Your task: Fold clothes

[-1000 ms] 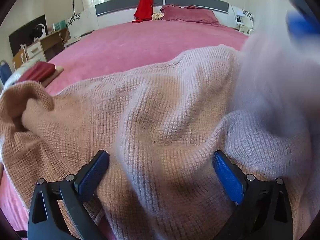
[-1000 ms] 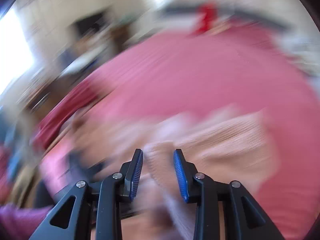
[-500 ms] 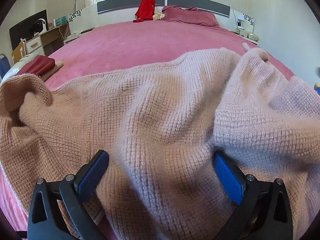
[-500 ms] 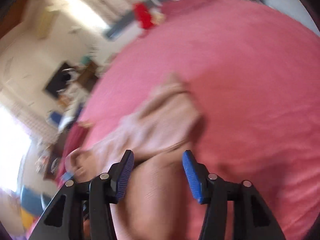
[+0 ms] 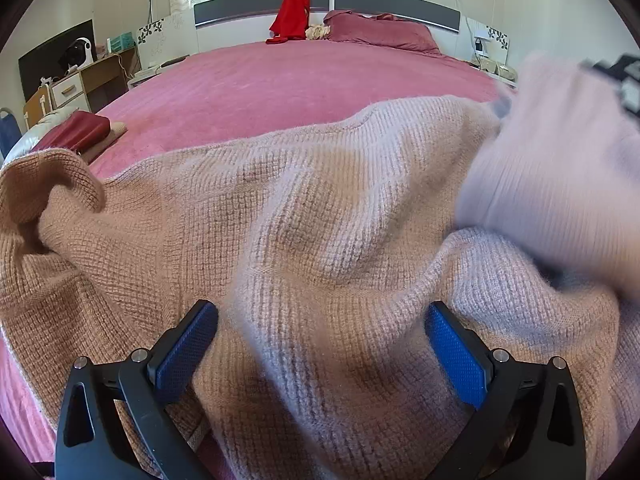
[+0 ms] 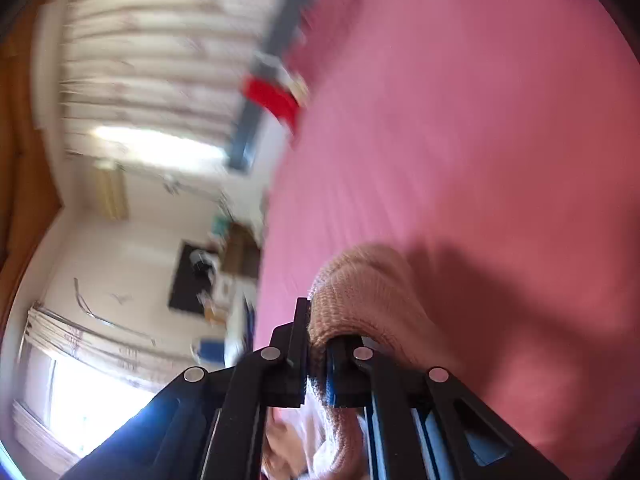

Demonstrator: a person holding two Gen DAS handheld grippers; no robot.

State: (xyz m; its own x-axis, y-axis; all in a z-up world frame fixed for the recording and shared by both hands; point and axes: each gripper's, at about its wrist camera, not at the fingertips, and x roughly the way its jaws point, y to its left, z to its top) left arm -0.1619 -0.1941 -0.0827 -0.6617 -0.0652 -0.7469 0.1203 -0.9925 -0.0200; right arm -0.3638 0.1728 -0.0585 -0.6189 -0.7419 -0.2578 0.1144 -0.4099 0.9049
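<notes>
A beige-pink knit sweater lies spread on the pink bedspread, filling the lower part of the left wrist view. My left gripper hovers over it, open wide, with the knit bunched between its blue pads. On the right, one sleeve is lifted and blurred. In the right wrist view my right gripper is shut on the sleeve's cuff, which bulges out over the fingertips. That view is rolled sideways, with the bed on its right.
A red garment hangs over the grey headboard beside a dark pink pillow. A folded dark red cloth lies at the bed's left edge. A desk stands by the left wall, a nightstand far right.
My right gripper opened over the sleeve end, then closed on the cuff while rolling and swinging sideways. The sleeve, lying at the right half a second ago, is now lifted. The left gripper stayed put.
</notes>
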